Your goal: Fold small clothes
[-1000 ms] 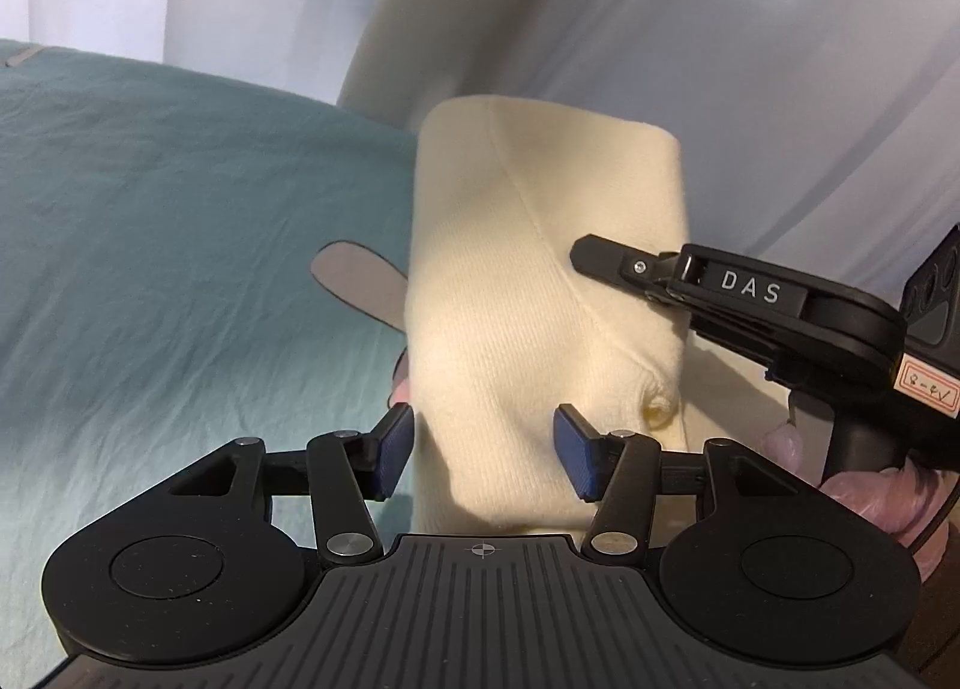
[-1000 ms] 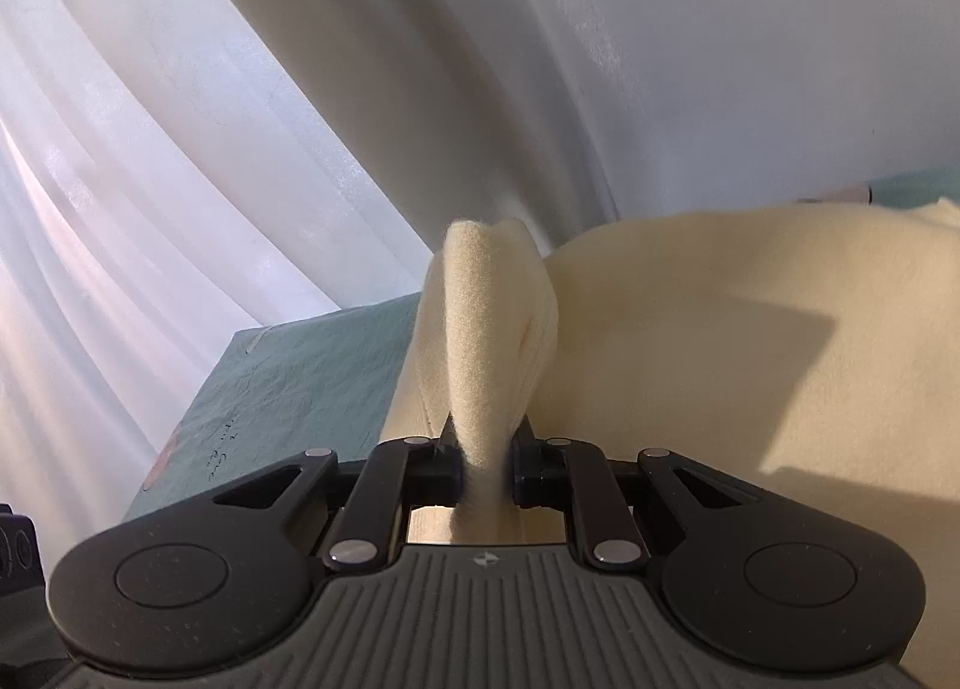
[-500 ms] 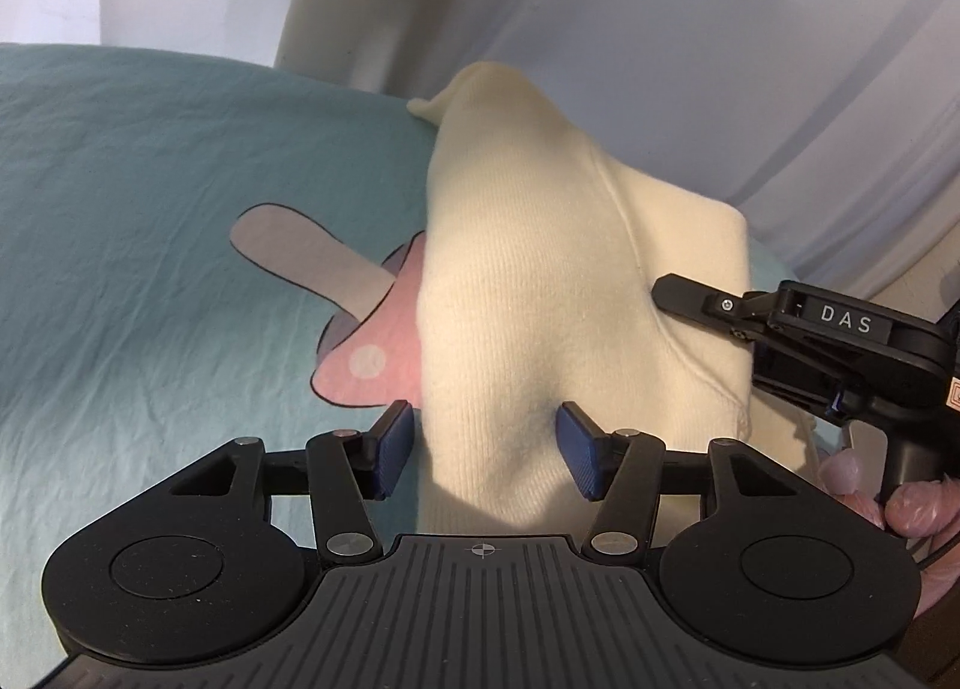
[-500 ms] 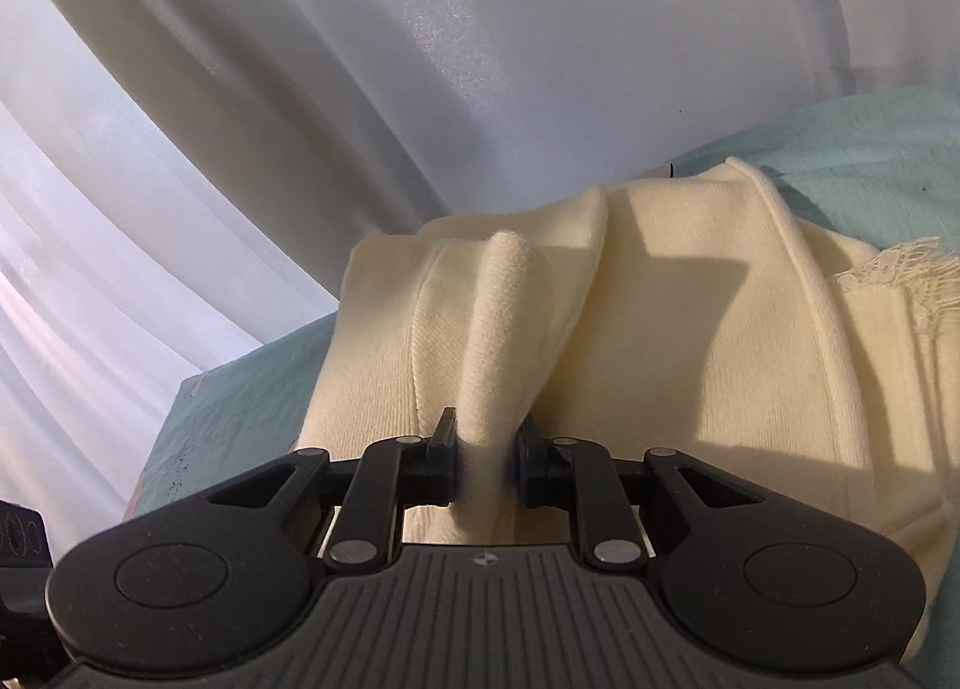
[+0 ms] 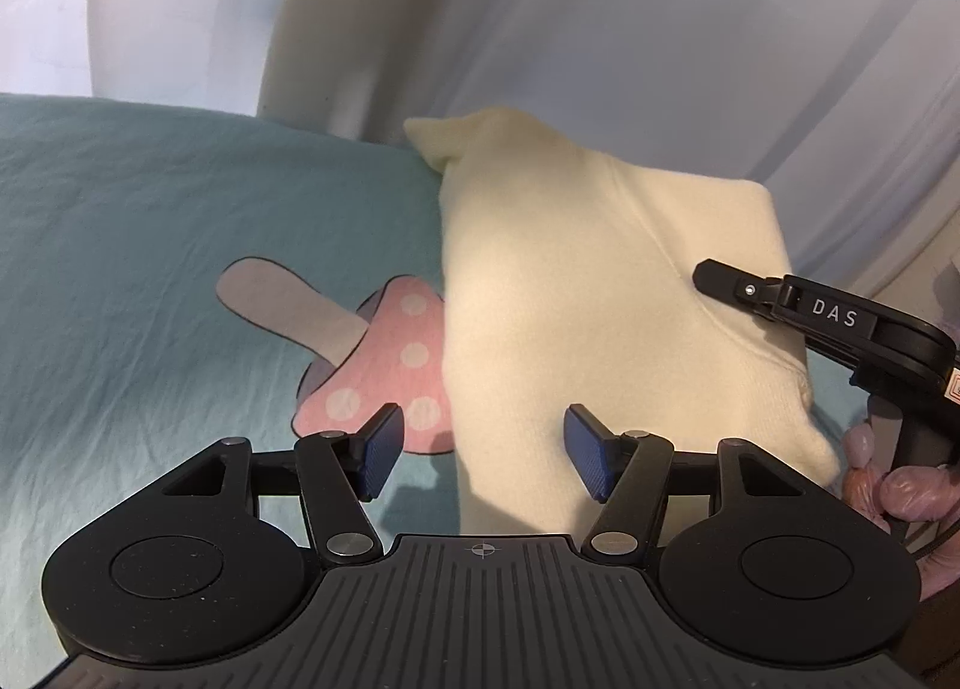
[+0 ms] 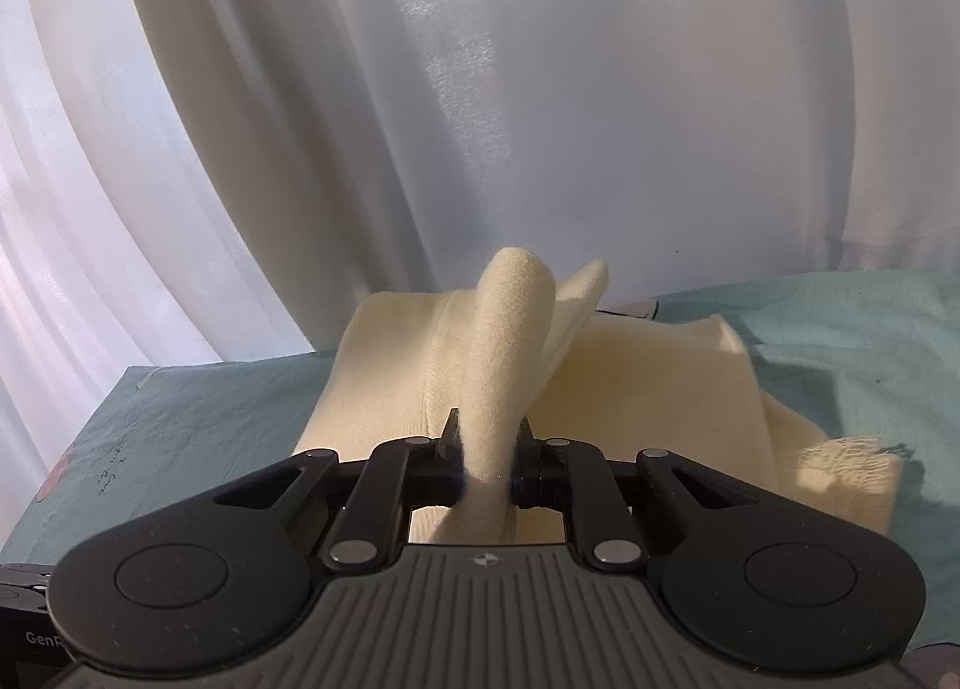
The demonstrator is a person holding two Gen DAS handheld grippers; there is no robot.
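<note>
The cream garment (image 5: 600, 293) was viewed close by both wrist cameras: from its near edge towards the white curtain (image 5: 600, 29) on the left, along its pinched fold (image 6: 510, 329) on the right.

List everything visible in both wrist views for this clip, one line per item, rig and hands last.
Knit garment: one, cream, lying on the sheet, one fold raised.
Fringed edge: one, cream, at the garment's side in the right wrist view.
Bed sheet: one, teal, under everything.
Mushroom print: one, pink cap with white dots, grey stem, partly under the garment.
Curtain: white, sheer, behind.
Left gripper: black, blue pads, jaws open at the garment's near edge.
Right gripper: black, jaws shut on the raised fold.
Hand: gloved, on the right gripper's handle.
</note>
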